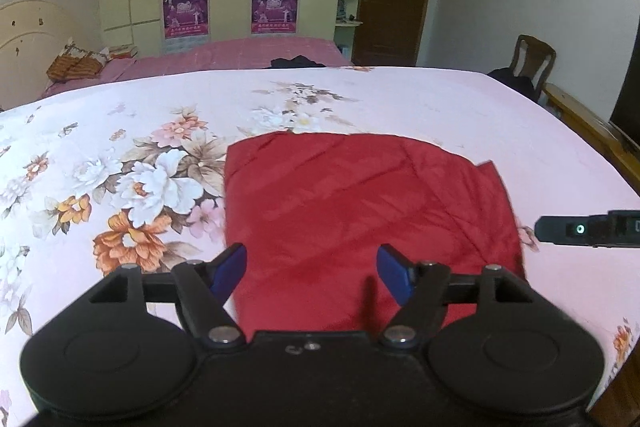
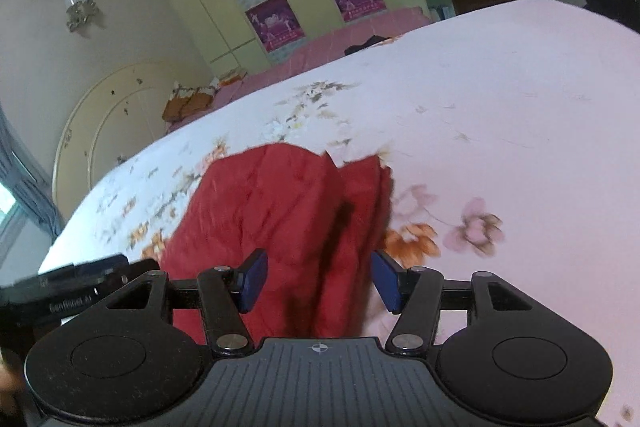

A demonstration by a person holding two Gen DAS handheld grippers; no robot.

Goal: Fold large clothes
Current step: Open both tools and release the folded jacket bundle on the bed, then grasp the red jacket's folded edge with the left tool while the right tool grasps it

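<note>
We have the red garment [image 1: 360, 211] lying folded into a rough rectangle on the floral bed [image 1: 120, 131], just ahead of and below both grippers. Our left gripper [image 1: 312, 271] stands wide, nothing between its pads; our right gripper [image 2: 320, 281] is parted too, empty, over the garment's right edge. A fold looks just released. Next we likely need a fresh grip on an edge.

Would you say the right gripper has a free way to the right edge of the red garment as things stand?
Probably yes. The right gripper is open, just above the red garment on the bedspread, with nothing between; the garment's right edge lies between its fingers.
</note>
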